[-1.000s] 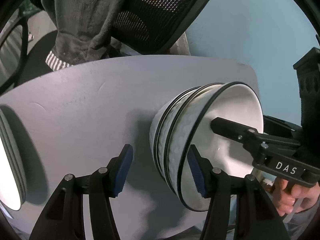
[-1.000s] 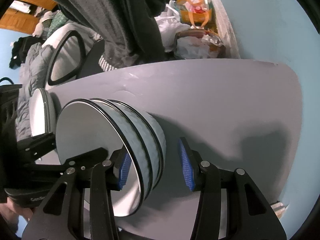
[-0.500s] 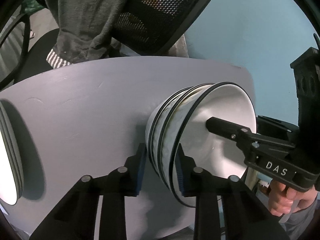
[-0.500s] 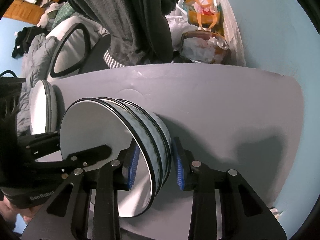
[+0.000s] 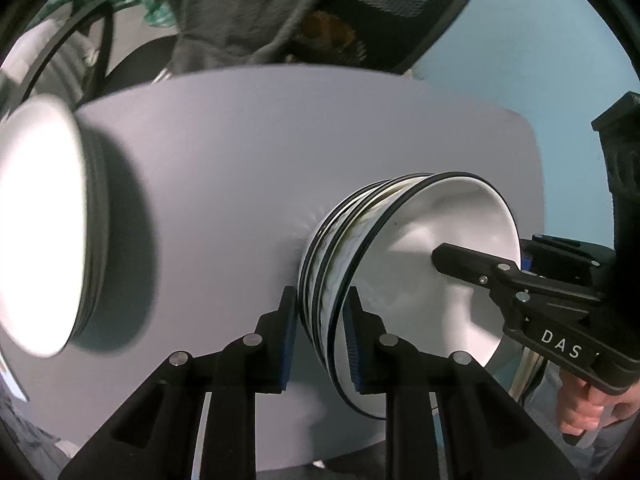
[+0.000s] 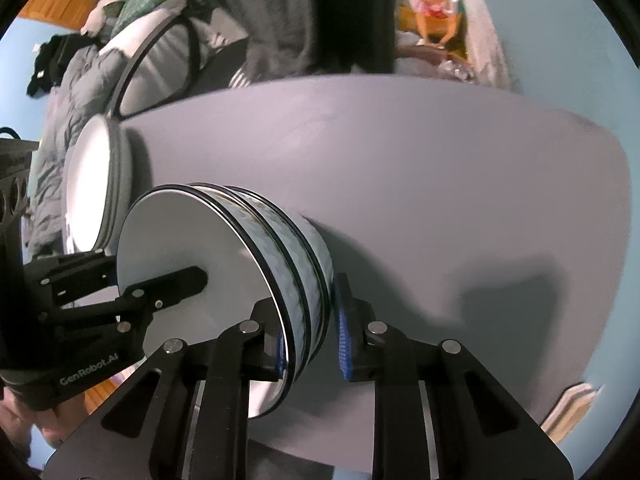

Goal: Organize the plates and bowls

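A stack of three white bowls [image 5: 420,264] with black rims and wavy patterned sides stands on the grey table [image 5: 240,152]. My left gripper [image 5: 321,338] is closing, with the near rims of the stack between its blue pads, one pad inside and one outside. My right gripper [image 6: 311,338] is closing on the opposite side of the bowl stack [image 6: 192,248] in the same way. Each view shows the other gripper's finger reaching into the top bowl. A stack of white plates [image 5: 40,224] lies to the left, also seen as the plates [image 6: 96,188] beyond the bowls.
A mesh office chair [image 5: 392,12] draped with a grey garment [image 5: 248,8] stands behind the table. A blue wall [image 5: 560,60] is on the right. Bags and clutter [image 6: 432,12] lie beyond the table's far edge. A hand [image 5: 580,412] holds the right gripper's handle.
Both grippers' jaws have narrowed from wide apart onto the bowl stack's rims. Grippers and bowls have shifted left towards the plates, which now loom larger in the left wrist view.
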The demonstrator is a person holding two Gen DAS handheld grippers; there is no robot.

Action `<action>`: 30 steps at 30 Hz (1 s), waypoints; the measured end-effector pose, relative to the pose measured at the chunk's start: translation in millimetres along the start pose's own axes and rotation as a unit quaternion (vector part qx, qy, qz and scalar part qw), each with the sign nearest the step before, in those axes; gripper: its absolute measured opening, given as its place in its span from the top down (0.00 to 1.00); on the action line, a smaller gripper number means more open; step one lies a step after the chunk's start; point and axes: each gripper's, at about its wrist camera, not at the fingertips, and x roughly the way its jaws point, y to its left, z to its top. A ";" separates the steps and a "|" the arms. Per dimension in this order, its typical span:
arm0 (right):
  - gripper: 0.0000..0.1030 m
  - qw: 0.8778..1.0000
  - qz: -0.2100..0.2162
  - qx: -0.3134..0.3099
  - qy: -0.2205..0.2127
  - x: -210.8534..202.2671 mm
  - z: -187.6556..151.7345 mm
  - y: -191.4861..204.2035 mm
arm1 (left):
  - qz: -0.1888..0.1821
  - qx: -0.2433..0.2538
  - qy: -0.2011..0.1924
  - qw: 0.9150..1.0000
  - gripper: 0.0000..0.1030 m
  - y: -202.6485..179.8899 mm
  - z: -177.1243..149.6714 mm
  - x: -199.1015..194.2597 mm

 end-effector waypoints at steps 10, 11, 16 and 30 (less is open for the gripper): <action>0.81 0.999 -0.003 -0.038 0.020 33.5 -11.0 71.4 | 0.004 -0.048 0.000 0.999 0.81 67.7 -53.4 -14.9; 0.81 0.999 -0.004 -0.040 0.020 35.7 -12.6 76.2 | 0.005 -0.050 0.000 0.999 0.81 74.2 -57.5 -15.6; 0.81 0.999 -0.003 -0.042 0.024 48.6 -16.5 104.2 | 0.006 -0.062 -0.001 0.998 0.81 103.7 -78.9 -20.8; 0.81 0.999 0.006 -0.032 0.037 72.1 -27.2 164.2 | 0.005 -0.086 0.000 0.996 0.81 166.3 -104.8 -28.4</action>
